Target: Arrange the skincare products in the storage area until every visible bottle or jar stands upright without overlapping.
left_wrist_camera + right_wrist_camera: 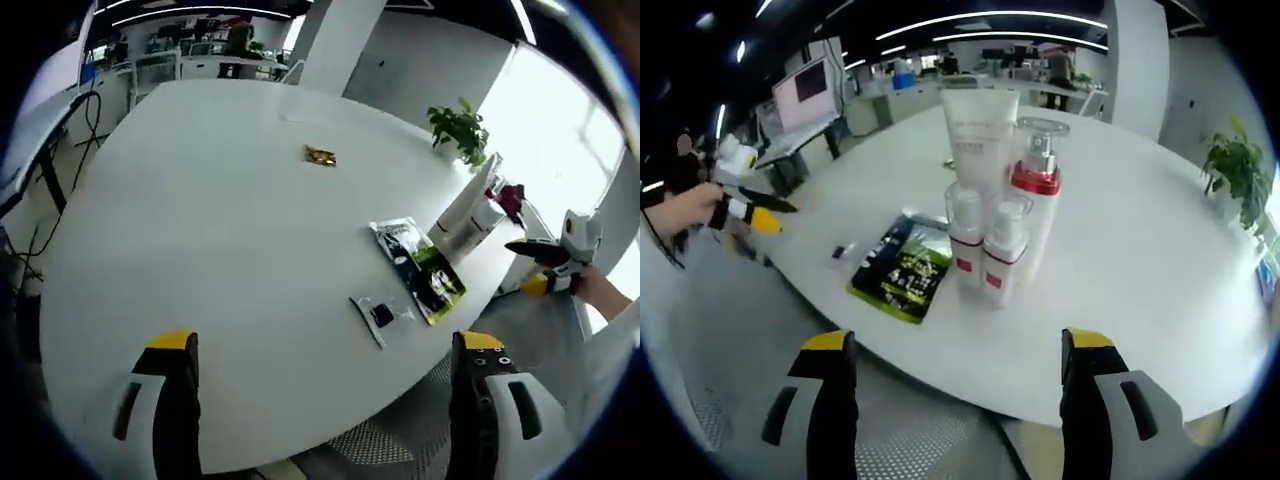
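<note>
On the round white table the skincare products stand bunched together near the edge in the right gripper view: a tall white squeeze tube standing on its cap, a clear pump bottle with a red collar just beside it, and two small white bottles with red bands and clear caps in front, all upright and packed so close that they look to be touching. A flat green-and-black sachet lies just beside them, with a small dark packet a little further off. The right tool hangs off the table edge, its jaws spread wide and holding nothing. The left tool is likewise spread and empty, looking across the table from the other side, where the same cluster shows beyond the sachet, and a small gold wrapper lies well apart. The small bottles look light, stiff and smooth, so they would likely tip easily; a grip low on the body, below the cap, seems safest. The tube is probably soft, top-heavy on its cap and best pinched gently near its base.
</note>
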`<state>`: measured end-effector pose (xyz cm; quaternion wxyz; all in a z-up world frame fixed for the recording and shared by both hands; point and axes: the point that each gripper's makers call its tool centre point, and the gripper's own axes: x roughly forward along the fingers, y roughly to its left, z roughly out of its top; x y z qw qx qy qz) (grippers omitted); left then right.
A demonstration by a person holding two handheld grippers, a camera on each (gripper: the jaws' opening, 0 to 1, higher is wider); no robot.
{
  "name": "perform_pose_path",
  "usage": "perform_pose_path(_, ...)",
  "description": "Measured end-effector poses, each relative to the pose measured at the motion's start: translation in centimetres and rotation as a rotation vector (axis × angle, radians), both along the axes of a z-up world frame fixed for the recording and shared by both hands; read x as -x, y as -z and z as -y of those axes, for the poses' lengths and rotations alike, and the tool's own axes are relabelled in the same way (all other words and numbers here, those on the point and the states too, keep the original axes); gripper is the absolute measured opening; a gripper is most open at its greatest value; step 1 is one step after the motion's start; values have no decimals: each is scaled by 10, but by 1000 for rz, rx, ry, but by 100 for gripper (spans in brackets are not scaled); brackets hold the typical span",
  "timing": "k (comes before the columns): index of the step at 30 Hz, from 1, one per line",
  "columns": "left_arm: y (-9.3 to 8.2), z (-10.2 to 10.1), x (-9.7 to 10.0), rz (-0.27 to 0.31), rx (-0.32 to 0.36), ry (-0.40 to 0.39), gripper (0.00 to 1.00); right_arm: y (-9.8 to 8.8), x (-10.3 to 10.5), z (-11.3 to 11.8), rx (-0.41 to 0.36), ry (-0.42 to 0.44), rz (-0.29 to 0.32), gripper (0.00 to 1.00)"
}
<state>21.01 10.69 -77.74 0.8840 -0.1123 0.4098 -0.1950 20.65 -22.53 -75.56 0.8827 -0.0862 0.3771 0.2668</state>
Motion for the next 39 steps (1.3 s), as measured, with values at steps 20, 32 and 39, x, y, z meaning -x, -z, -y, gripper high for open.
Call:
perform_pose_path(20,-10,16,-18,24,21,45,99,-2,-2,3,-8,27,4,83)
perform_pose_path(32,-5,23,-53,3,-20,70,99,2,1,-1,-35,17,-35,82)
perform_pose_path(39,-1,40,-75,-40,-72,95,99,3,3,-1,-52,25,-51,81)
